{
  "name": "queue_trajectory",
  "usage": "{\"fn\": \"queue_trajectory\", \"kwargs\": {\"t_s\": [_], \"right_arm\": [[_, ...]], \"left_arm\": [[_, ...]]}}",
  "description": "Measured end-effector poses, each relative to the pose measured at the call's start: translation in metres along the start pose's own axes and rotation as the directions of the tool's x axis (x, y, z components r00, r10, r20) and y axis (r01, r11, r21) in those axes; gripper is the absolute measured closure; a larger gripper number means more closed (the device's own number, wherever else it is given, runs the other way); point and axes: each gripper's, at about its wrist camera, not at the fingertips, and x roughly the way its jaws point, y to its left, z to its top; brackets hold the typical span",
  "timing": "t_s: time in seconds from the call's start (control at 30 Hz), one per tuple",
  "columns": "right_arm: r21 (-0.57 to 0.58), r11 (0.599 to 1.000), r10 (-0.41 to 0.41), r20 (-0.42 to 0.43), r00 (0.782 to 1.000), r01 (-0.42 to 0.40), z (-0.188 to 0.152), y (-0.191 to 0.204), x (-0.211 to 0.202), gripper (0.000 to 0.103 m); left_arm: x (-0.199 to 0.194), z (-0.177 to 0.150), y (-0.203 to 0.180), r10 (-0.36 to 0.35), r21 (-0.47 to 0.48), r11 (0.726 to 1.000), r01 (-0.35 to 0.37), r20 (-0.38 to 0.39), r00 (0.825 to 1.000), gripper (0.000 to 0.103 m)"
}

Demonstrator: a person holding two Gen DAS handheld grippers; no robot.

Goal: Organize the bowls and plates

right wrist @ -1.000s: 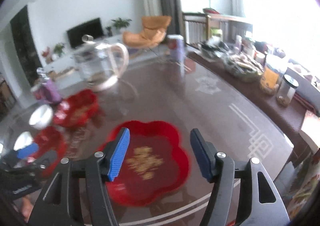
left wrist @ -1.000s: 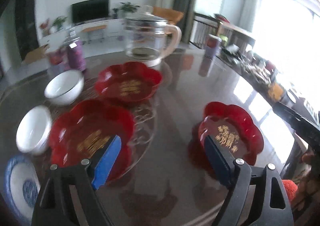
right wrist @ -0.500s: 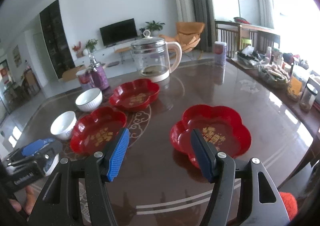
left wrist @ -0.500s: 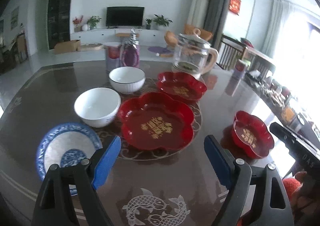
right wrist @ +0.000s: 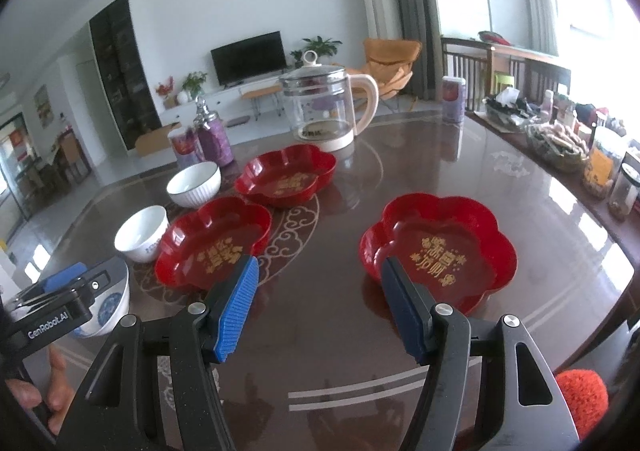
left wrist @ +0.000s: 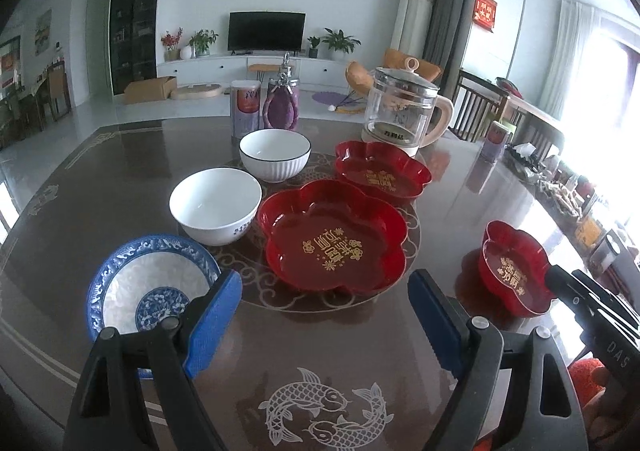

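Note:
Three red flower-shaped plates lie on the dark round table: a middle one (left wrist: 334, 235) (right wrist: 212, 241), a far one (left wrist: 382, 173) (right wrist: 286, 175) and a separate one at the right (left wrist: 514, 271) (right wrist: 438, 249). A plain white bowl (left wrist: 216, 203) (right wrist: 142, 233), a ribbed white bowl (left wrist: 275, 160) (right wrist: 194, 184) and a blue-patterned bowl (left wrist: 148, 287) (right wrist: 106, 301) stand at the left. My left gripper (left wrist: 324, 315) is open and empty, above the table in front of the middle plate. My right gripper (right wrist: 318, 299) is open and empty, just left of the right plate.
A glass kettle (left wrist: 404, 113) (right wrist: 324, 107) stands behind the plates. A purple jar (left wrist: 283, 105) and a can (left wrist: 245, 107) stand at the back. Jars and snacks line a side counter (right wrist: 560, 139) at the right. A fish inlay (left wrist: 328, 415) marks the near table.
Both grippers pulled back and rose from close over the plates, so the whole set of dishes came into view. Both stayed open; the dishes did not move.

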Motion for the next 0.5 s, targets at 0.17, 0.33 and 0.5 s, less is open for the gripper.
{"fn": "queue_trajectory", "kwargs": {"t_s": [0.17, 0.33, 0.5], "right_arm": [[0.002, 1.0, 0.005, -0.003, 1.0, -0.005, -0.0008, -0.0007, 0.0005, 0.036], [0.005, 1.0, 0.007, -0.017, 1.0, -0.007, -0.0023, -0.001, 0.0044, 0.036], [0.002, 1.0, 0.009, -0.026, 1.0, -0.009, -0.0037, 0.0011, 0.006, 0.036]], "left_arm": [[0.0031, 0.0003, -0.0008, -0.003, -0.004, 1.0, 0.003, -0.018, 1.0, 0.018], [0.0052, -0.0008, -0.0013, -0.004, 0.0, 1.0, 0.004, -0.028, 1.0, 0.018], [0.009, -0.0025, -0.0006, -0.002, -0.002, 1.0, 0.001, -0.045, 0.999, 0.018]]}}
